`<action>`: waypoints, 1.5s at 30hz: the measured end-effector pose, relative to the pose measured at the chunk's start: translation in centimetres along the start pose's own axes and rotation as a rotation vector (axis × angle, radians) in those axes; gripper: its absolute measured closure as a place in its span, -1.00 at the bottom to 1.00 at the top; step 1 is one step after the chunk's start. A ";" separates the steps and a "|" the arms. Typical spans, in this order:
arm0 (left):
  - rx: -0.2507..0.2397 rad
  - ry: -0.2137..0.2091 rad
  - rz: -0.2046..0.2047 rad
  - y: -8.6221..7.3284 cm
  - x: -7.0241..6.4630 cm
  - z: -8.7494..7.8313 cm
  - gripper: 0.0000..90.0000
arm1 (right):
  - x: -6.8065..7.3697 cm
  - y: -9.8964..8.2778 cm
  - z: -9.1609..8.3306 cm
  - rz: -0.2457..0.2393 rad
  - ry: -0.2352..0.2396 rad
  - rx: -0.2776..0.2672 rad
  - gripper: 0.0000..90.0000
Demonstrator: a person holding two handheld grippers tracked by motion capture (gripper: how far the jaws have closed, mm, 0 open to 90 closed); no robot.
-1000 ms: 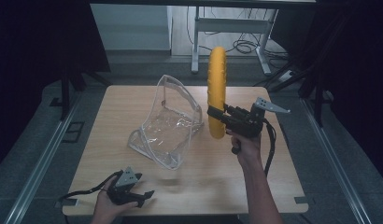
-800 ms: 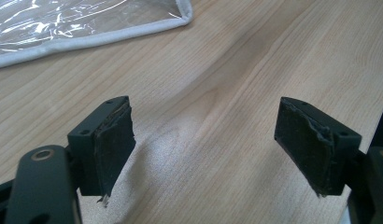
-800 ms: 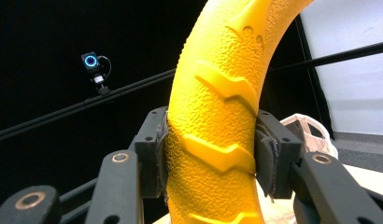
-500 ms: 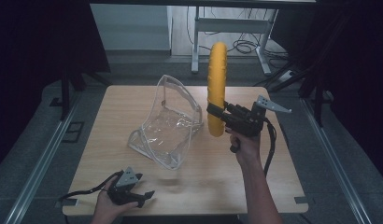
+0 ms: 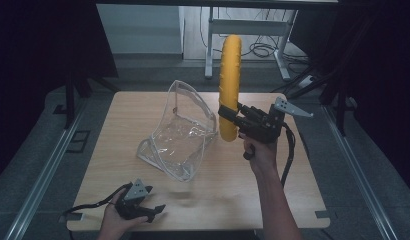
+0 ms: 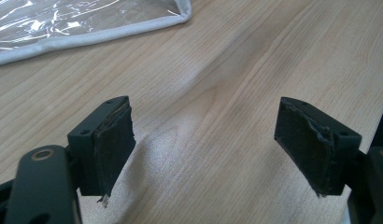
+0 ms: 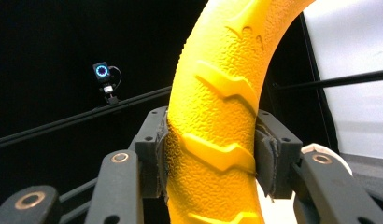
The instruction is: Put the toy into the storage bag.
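**Yellow ring lifted, clear pouch waiting**

The wooden worktop [image 5: 213,170] carries one thing of any bulk: a clear plastic pouch [image 5: 180,132] with a pale trim, standing propped open a little to the nine o'clock side of centre, its mouth turned up and toward three o'clock. Its trimmed edge lies at the top left corner of the left gripper view [image 6: 87,35].

Next in size is the yellow ring [image 5: 229,85], a ridged, pebbled hoop held upright on edge above the worktop, just beside the pouch at its three o'clock. The right tool [image 5: 228,116] pinches the ring's lower part; in the right gripper view the ring [image 7: 217,116] sits between both pads, which press on its flanks.

The left tool [image 5: 155,210] rests low at the seven o'clock corner of the worktop, jaws spread and nothing between them.

As I read it, the pick-up is done: the ring is off the wood and firmly gripped. What is left is to carry it across to the pouch mouth, ease it inside and release, perhaps with the left tool steadying the pouch.
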State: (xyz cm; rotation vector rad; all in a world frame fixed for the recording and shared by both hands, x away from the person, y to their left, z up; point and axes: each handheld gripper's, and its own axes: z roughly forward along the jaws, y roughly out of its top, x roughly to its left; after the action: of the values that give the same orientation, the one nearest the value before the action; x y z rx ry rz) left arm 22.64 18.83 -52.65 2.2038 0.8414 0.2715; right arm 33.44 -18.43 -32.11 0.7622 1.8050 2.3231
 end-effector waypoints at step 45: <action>0.003 -0.005 0.003 0.0 0.0 -0.2 -0.56 | 4.4 0.8 7.3 -0.039 0.176 0.021 0.15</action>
State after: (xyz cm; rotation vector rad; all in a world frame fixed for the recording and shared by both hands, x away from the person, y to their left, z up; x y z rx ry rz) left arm 22.54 18.93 -52.57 2.2080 0.8362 0.2669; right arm 33.05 -10.62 -28.68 0.5348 1.8977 2.4178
